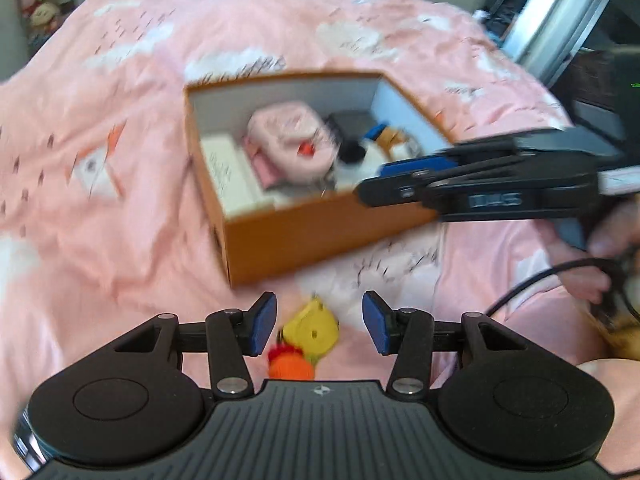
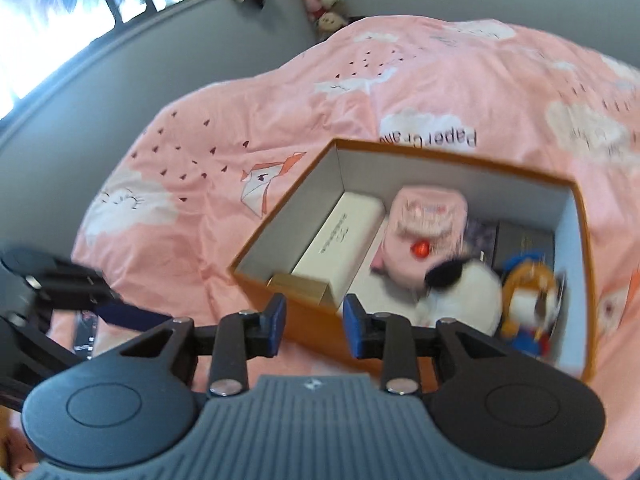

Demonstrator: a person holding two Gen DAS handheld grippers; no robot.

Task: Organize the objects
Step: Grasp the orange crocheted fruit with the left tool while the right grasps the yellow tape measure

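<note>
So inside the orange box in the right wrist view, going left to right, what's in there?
White case → pink pouch → white plush with a black ear → duck plush in blue.

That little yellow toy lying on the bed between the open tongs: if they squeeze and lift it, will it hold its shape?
Probably not rigidly. The yellow toy looks plush, with an orange tuft, so it should squash somewhat and feel light. Lying on the soft pink quilt, it likely won't roll, though it may sink when pressed.
</note>
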